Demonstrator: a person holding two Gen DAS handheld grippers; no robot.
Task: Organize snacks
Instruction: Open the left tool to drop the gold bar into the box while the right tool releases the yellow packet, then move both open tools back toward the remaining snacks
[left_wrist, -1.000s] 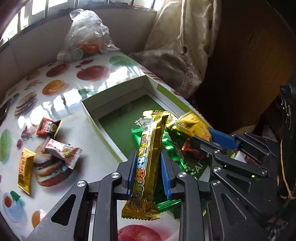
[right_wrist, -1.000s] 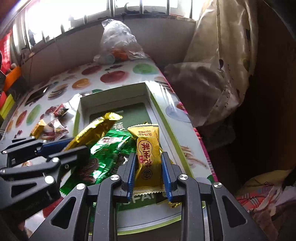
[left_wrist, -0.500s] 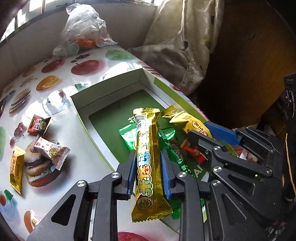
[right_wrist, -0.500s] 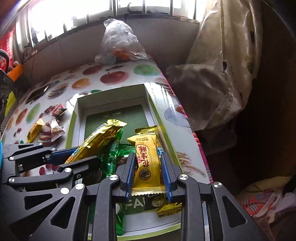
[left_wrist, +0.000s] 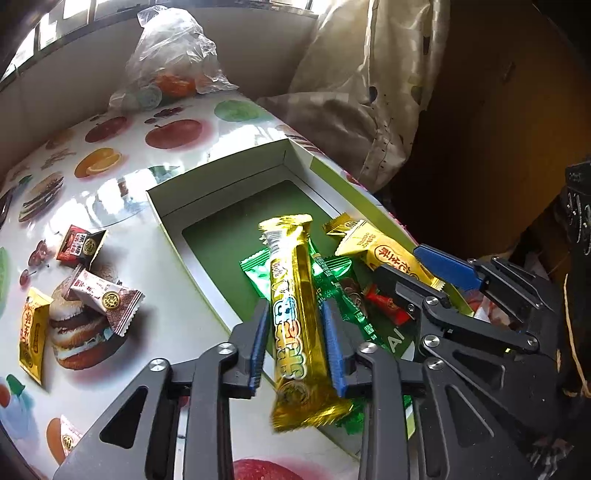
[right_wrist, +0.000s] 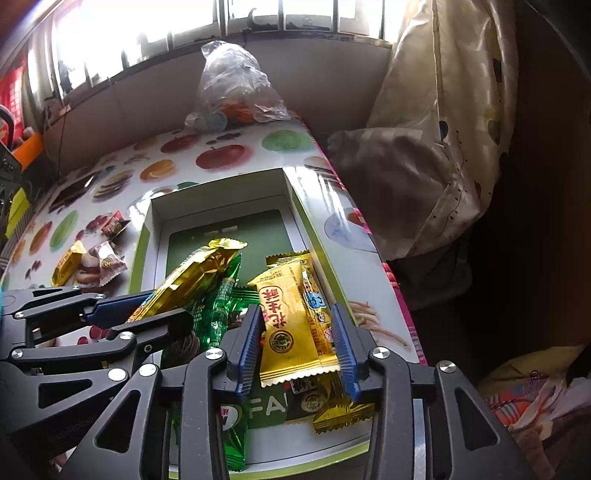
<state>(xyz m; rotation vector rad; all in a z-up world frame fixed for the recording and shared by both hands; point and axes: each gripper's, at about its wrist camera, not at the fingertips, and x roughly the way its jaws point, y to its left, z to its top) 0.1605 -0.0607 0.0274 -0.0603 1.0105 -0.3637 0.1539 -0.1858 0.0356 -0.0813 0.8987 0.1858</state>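
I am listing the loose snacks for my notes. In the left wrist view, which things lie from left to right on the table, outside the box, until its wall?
Yellow packet → red-black packet → white-brown packet → left wall of the box.

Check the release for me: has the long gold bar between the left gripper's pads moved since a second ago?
Yes. Jaws of left gripper have just been opening; gold bar lies loose between them, its top swung left against the box's far wall.
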